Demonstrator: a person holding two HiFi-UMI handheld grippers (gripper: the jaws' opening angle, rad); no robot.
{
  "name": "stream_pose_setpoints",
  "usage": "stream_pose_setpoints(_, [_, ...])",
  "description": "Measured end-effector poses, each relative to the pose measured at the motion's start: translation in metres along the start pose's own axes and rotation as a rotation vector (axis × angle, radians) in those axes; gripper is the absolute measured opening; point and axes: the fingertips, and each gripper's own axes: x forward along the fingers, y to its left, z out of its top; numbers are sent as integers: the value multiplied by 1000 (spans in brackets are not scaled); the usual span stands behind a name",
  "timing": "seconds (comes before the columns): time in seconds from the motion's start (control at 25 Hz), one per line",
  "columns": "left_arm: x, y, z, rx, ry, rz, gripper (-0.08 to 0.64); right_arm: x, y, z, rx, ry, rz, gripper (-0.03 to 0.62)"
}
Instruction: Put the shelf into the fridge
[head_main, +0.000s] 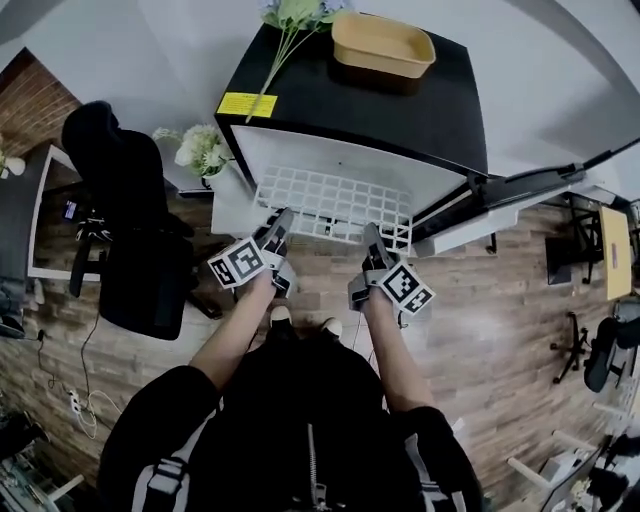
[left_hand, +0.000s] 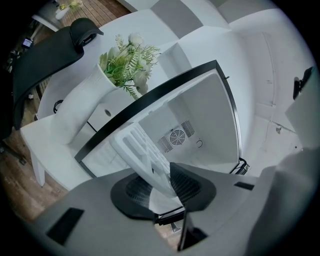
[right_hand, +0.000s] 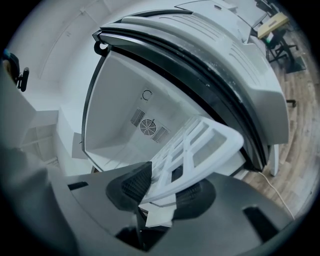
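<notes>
A white grid shelf (head_main: 335, 205) is held level in front of the open black mini fridge (head_main: 400, 110), its far edge at the fridge mouth. My left gripper (head_main: 278, 232) is shut on the shelf's near left edge, and my right gripper (head_main: 372, 242) is shut on the near right edge. In the left gripper view the shelf (left_hand: 142, 152) runs edge-on between the black pads (left_hand: 187, 182) toward the white fridge interior (left_hand: 200, 120) with its round fan vent (left_hand: 176, 136). In the right gripper view the shelf (right_hand: 195, 150) sits between the pads (right_hand: 135, 182), with the interior (right_hand: 130, 100) ahead.
The fridge door (head_main: 520, 200) stands open to the right. A tan tray (head_main: 383, 45) and flower stems lie on the fridge top. A white vase of flowers (head_main: 200, 150) and a black office chair (head_main: 130, 230) stand to the left. The floor is wood plank.
</notes>
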Motion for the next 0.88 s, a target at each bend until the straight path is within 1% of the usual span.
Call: stream_pose_setpoints(0.88, [21,7,5,11,-9,0,117,19,-8,9,14,-24,-13,126])
